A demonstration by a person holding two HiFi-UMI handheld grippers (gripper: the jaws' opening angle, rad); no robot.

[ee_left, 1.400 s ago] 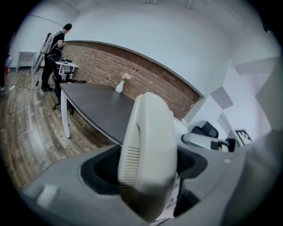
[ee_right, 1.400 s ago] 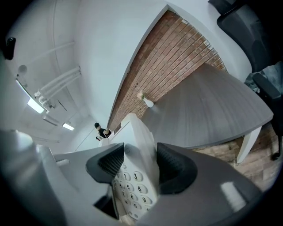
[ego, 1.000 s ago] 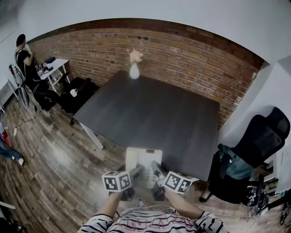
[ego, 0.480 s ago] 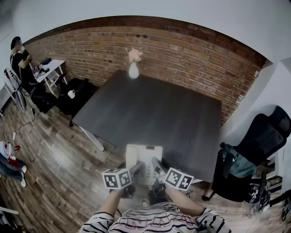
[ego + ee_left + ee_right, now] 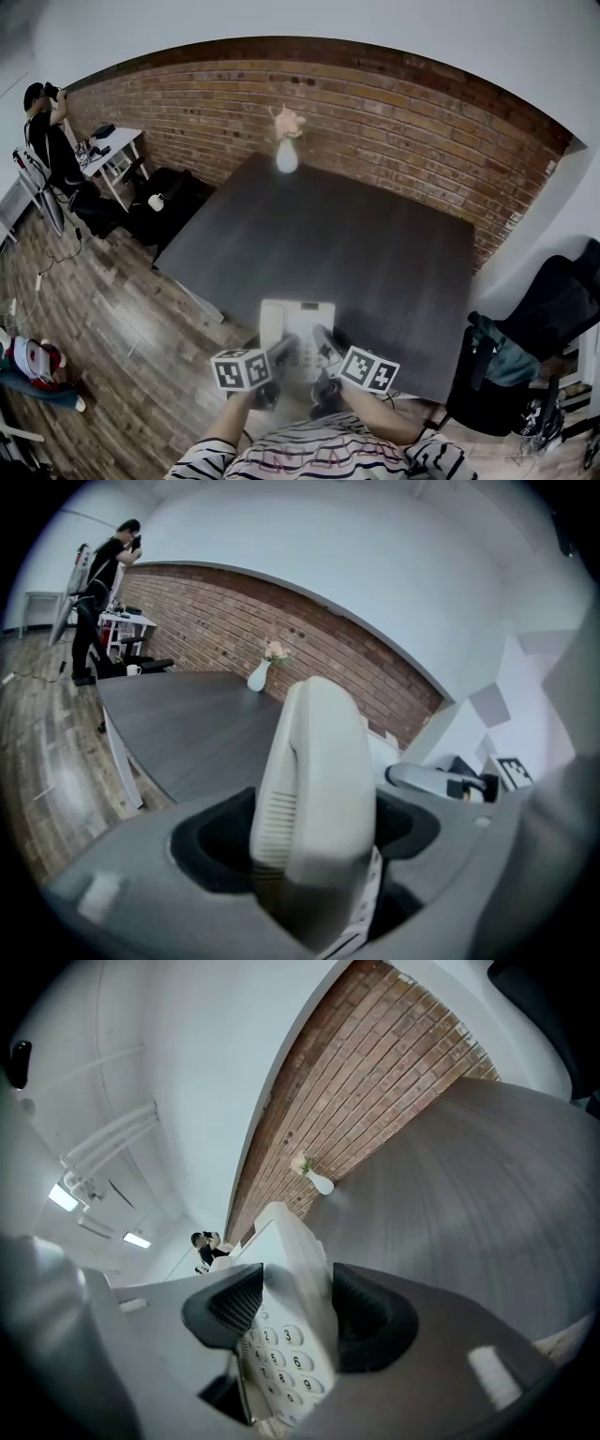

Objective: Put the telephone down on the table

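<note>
A white desk telephone (image 5: 295, 326) hangs in the air at the near edge of the dark grey table (image 5: 356, 244), held from both sides. My left gripper (image 5: 281, 352) is shut on the telephone's left side, where the handset (image 5: 314, 789) fills the space between its jaws (image 5: 309, 832). My right gripper (image 5: 323, 345) is shut on the right side of the telephone body, with the keypad (image 5: 286, 1349) showing between its black pads (image 5: 228, 1305). The underside of the telephone is hidden.
A white vase with flowers (image 5: 287, 155) stands at the table's far edge, by the brick wall (image 5: 394, 122). A black office chair (image 5: 562, 295) with clothes is at the right. A person (image 5: 52, 131) stands by a small white desk (image 5: 117, 150) far left.
Both grippers have carried the telephone forward toward the table; its near edge now lies closer beneath the telephone. The grip on both sides is unchanged.
</note>
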